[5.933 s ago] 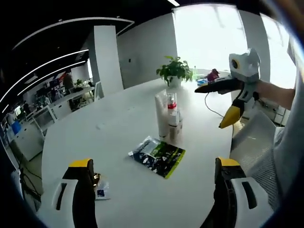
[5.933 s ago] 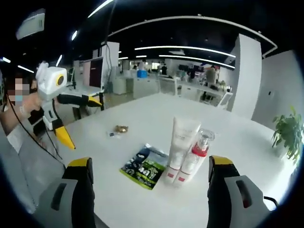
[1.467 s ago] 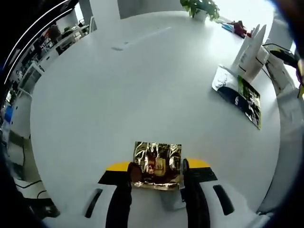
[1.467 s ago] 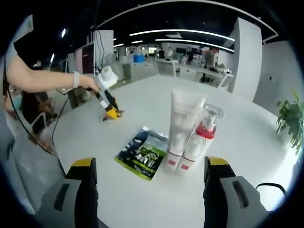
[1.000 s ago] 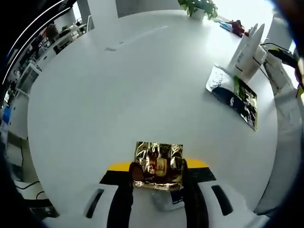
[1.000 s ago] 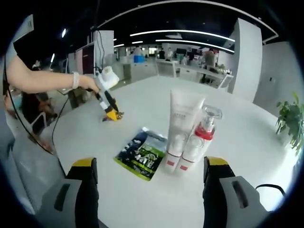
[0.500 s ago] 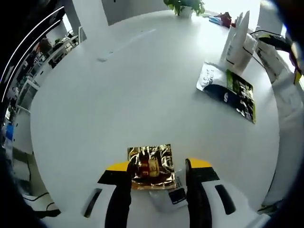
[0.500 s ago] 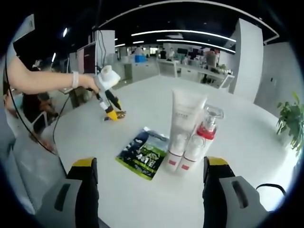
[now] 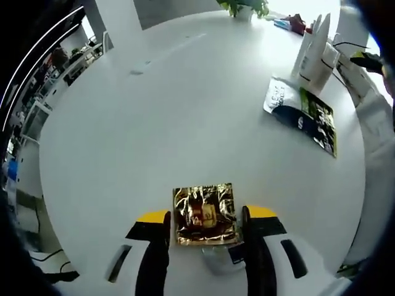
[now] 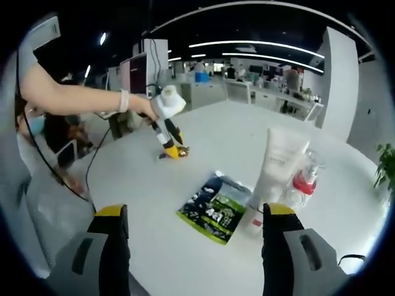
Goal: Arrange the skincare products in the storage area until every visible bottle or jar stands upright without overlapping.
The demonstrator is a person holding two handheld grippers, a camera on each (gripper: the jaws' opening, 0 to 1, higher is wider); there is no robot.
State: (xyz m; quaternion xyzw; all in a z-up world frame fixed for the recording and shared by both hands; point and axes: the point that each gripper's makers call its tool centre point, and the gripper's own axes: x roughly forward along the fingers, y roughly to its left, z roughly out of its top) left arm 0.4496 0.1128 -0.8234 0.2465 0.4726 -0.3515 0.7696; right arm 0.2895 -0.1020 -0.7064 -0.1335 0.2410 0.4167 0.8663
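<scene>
Gold foil sachet [image 9: 205, 214] sits pinched in my left tongs [image 9: 205, 227], low over the desk [image 9: 154, 123]. Lift it slowly, keeping the squeeze light. Right tongs [image 10: 192, 237] spread, idle.

Crinkled gold foil sachet [image 9: 205, 214], mirror-glossy, between matt black-and-yellow plastic jaws of left gripper [image 9: 205, 229]. Beyond sachet, smooth matt white table [image 9: 185, 111]. Further along table, glossy printed plastic pouch [image 9: 303, 115]; beside pouch, matt white plastic tube [image 10: 275, 176], clear glossy bottle [image 10: 302, 182].
</scene>
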